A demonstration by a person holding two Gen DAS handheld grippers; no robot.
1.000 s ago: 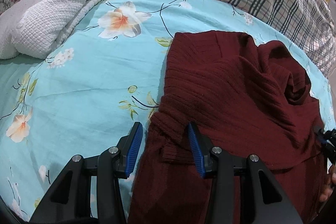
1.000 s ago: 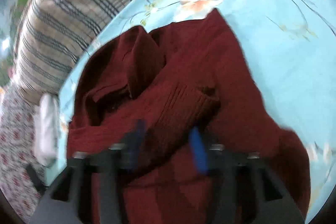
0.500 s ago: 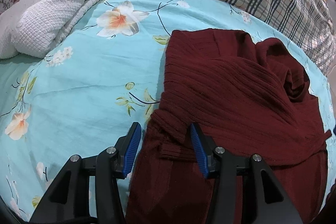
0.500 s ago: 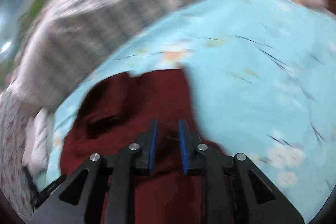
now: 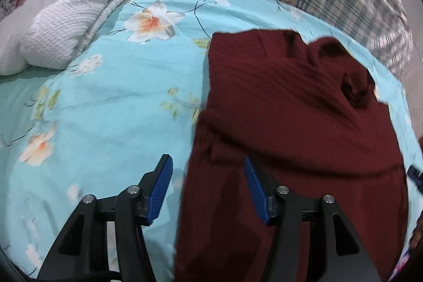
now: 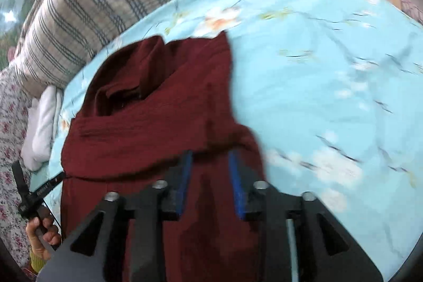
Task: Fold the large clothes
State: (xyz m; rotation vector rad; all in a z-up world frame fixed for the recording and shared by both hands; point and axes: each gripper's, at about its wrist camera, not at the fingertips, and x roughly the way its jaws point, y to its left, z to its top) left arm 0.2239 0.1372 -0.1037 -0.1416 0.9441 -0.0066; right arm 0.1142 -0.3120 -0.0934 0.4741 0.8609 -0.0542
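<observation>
Mid-fold – both tongs, left [image 5: 207,189] and right [image 6: 210,183], gape empty over the maroon sweater [image 5: 290,110] on the bed [image 5: 105,110] – next, probably pinch its near edge

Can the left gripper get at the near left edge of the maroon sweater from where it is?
Probably yes. The left gripper is open, and the sweater edge already lies between its jaws, with nothing lying over it.

The left hand-held gripper [image 5: 207,186] gapes wide; the right hand-held gripper [image 6: 210,180] is parted more narrowly.
</observation>
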